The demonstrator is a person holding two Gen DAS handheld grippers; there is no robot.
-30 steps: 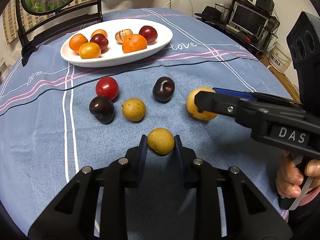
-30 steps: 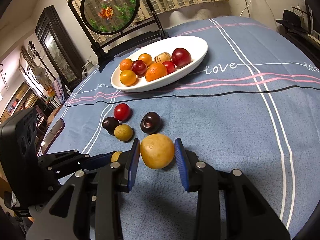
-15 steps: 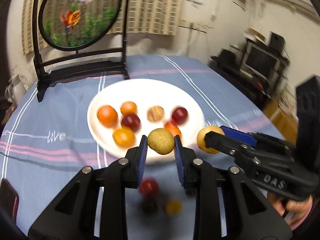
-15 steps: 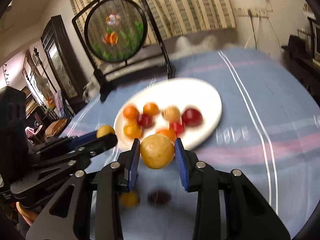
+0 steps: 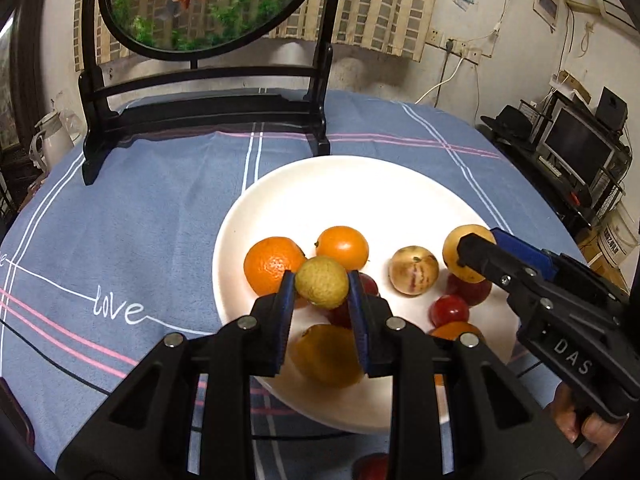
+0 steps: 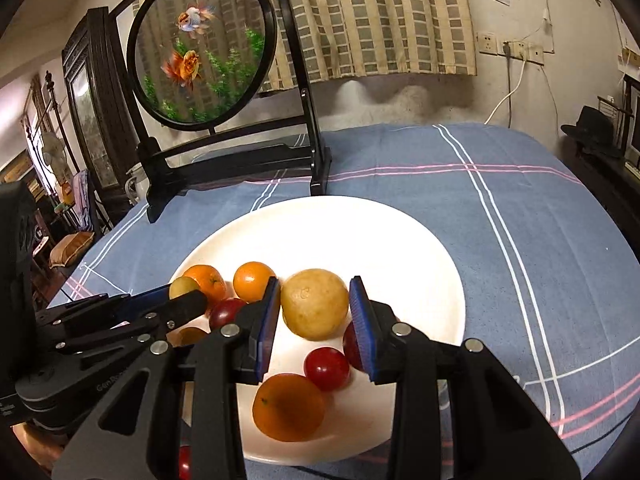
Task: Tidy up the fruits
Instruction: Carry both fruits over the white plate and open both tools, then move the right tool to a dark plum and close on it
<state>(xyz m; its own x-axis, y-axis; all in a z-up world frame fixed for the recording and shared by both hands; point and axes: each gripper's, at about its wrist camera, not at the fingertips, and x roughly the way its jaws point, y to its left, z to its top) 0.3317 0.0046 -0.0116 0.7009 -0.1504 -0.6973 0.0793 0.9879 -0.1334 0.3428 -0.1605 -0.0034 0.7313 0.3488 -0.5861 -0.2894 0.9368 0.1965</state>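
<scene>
One white plate (image 5: 320, 184), four orange fruits, two grippers, each holding one yellow fruit.

The plate (image 5: 400, 184) is plain white on a blue-grey tablecloth (image 5: 140, 216) crossed by white, pink and thin black lines, with "love" written in white at about eight o'clock of the plate. Both grippers are black with blue pads; the left gripper (image 5: 321, 286) pinches a dull yellow-green fruit (image 5: 322, 282), the right gripper (image 6: 314, 306) a larger golden-yellow fruit (image 6: 314, 308). On the plate lie bright orange tangerines (image 5: 272, 264), glossy red cherry tomatoes (image 6: 326, 368) and one tan fruit blotched with maroon (image 5: 413, 270). At twelve o'clock, a black-framed round screen (image 6: 202, 46) shows orange and white goldfish among green weed.
</scene>
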